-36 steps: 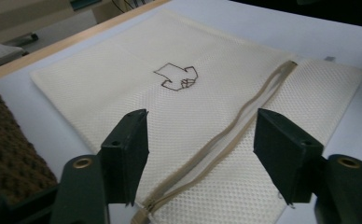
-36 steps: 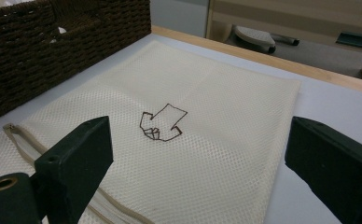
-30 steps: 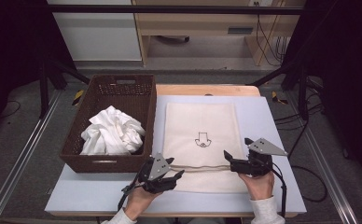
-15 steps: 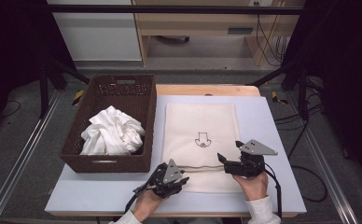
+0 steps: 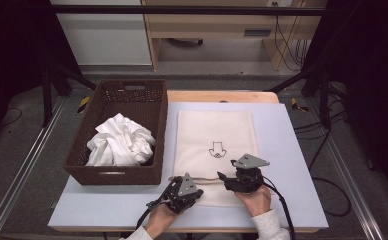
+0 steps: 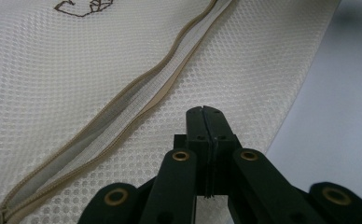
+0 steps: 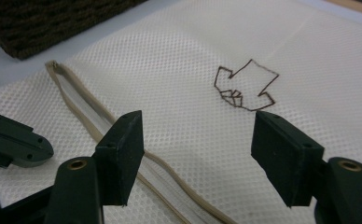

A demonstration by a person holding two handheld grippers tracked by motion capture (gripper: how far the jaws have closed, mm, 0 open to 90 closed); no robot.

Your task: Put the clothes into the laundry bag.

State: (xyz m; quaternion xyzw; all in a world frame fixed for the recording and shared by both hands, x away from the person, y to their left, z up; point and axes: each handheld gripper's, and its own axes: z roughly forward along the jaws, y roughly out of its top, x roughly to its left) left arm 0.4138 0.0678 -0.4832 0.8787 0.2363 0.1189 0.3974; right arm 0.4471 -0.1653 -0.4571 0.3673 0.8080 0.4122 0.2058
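nearest me, the left gripper (image 5: 182, 191) sits at the near left corner of the mesh laundry bag (image 5: 214, 135), which lies flat on the table (image 5: 292, 150) just right of the wicker basket (image 5: 117, 172). its jaws have just been closing and are now pressed together. in the left gripper view they meet just near of the zipper (image 6: 137, 88), and i can't make out any mesh caught between them. that's the first risk: if they closed on nothing, or only nipped a thread of netting, the near lip will slide free the moment the hand lifts.

a little to the right, the right gripper (image 5: 234, 177) hovers over the zipper line with jaws spread, though they have just been closing too. in the right gripper view the zipper (image 7: 123, 140) runs between and below its pads, and the printed logo (image 7: 245, 86) lies beyond. nothing is pinched yet. if it closes from where it is, it could take both lips of the opening, or both layers of the bag, so the mouth stays shut. a hard tug could also drag the whole bag across the table.

farther off on the left, the white cloth (image 5: 119, 142) sits crumpled in the basket. my guess is it goes into the bag, so a mouth that won't stay open would stall that.
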